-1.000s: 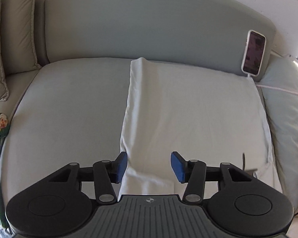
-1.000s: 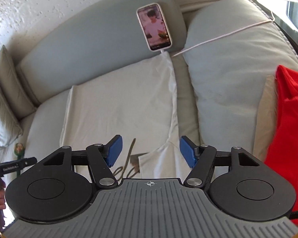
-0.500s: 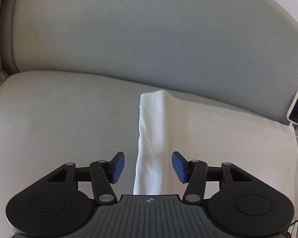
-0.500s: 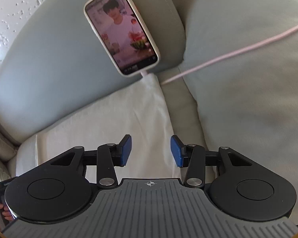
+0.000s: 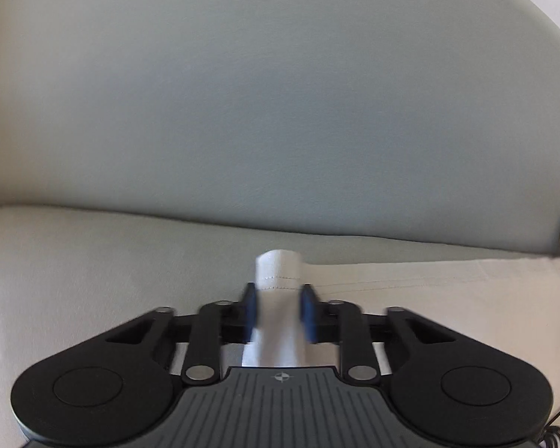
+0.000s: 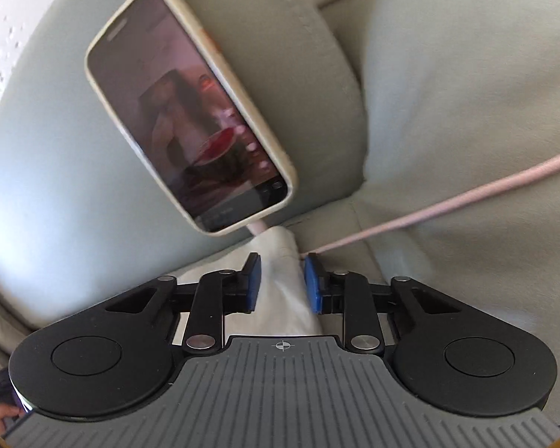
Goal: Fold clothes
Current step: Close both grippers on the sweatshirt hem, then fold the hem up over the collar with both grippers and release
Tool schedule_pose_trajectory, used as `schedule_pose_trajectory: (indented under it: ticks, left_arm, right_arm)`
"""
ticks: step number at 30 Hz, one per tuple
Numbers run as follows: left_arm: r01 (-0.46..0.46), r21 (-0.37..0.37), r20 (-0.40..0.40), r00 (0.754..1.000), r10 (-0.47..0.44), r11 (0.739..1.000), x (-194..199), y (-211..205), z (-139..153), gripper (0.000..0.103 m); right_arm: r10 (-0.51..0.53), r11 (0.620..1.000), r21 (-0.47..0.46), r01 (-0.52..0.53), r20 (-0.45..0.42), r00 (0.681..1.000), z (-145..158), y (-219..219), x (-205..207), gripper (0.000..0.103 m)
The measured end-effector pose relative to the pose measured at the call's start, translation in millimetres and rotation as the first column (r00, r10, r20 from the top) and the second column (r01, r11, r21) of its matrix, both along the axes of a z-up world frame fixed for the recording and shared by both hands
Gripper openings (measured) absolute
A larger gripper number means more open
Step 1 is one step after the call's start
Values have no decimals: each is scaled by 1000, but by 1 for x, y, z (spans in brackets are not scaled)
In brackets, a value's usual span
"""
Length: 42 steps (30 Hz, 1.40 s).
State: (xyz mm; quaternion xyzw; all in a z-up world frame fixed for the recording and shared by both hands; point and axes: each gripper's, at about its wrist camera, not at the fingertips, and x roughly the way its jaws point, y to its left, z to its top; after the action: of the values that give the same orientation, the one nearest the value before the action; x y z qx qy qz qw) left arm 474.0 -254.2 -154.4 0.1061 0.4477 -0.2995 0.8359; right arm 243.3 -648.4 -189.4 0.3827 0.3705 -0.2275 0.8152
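Grey-green upholstery formed the work surface: a sofa [image 5: 93, 280] whose seat cushion carried the white garment [image 5: 448, 298], spread flat with its far edge lying along the foot of the backrest [image 5: 280, 112]. A phone [image 6: 190, 112] leaned against that backrest at the garment's right far corner, its pink cable [image 6: 466, 201] trailing off over the side cushion [image 6: 485, 74].

Each gripper had taken one far corner. The left gripper [image 5: 279, 311] had just been closing its jaws, and the blue pads [image 5: 251, 313] were pinching the left far corner, which stood bunched up between them with its stitched hem showing. The right gripper [image 6: 282, 285] had likewise just been closing; its pads [image 6: 253, 283] pinched the right far corner, just below the phone's plug.

For a clean fold, both pinches should catch every layer at the hem, not the top ply alone. The corners would best be lifted together, level, and drawn toward the near edge with the cloth held lightly taut between them. On the right, the lift should clear the cable and the phone's lower end, since a snag there would likely tip the phone.
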Motion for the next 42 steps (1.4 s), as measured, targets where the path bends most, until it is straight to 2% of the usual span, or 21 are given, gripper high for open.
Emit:
schedule_pose_trajectory:
  ticks: [1,3,7,10,13,16,19,21,24,28,34,37,40,41,42]
  left_arm:
    - [6,10,16,1000,-6,1000,-4,-1,3,9]
    - [9,22,56,998,-10,1000,-13,0,10,8]
    - [-2,-36,86,996,5,999,-22,17,39,3]
    - [-7,-65,80,997,12,998,-44,38,65,3]
    - [1,-85,66,998,5,996,-72,65,92,3]
    - [29,-25,74,997,-27,999,-114,88,116,3]
    - [54,124,92,994,-65,991,-167,104,130,3]
    - [64,213,97,992,-86,975,-204,115,133,3]
    - [68,256,112,989,-100,964,-242,137,131,4]
    - [28,247,113,992,-57,969,-274,161,113,4]
    - [-34,148,70,997,23,988,-304,195,95,4]
    - [-50,180,69,997,38,982,-315,204,86,7]
    - [-72,253,69,996,56,965,-330,213,78,25]
    - [-88,265,74,995,71,960,-335,219,79,37]
    - [-109,275,81,993,90,955,-339,225,81,41]
  right_arm:
    - [15,999,-28,-15,-21,1000,1,4,4,8]
    - [30,995,-93,-35,-49,998,6,12,9,3]
    - [8,988,-154,-9,-11,1000,28,23,-2,1]
    - [-7,987,-161,9,14,1000,50,33,-20,1]
    - [-19,993,-118,22,31,999,75,43,-53,1]
    - [-39,998,-43,41,39,998,97,53,-104,1]
    - [-30,1000,-5,30,-10,1000,113,75,-150,1]
    - [-2,1000,-7,2,-52,999,121,97,-177,1]
    - [34,999,-25,-35,-63,997,129,135,-216,1]
    - [55,998,-32,-57,-52,997,130,171,-265,1]
    - [25,1000,2,-25,-55,998,114,195,-318,1]
    - [30,1000,7,-30,-61,998,106,202,-332,1]
    - [69,998,4,-69,-93,993,98,211,-338,2]
    - [98,995,11,-97,-108,989,96,215,-339,3]
    - [121,993,21,-119,-121,985,95,217,-339,8]
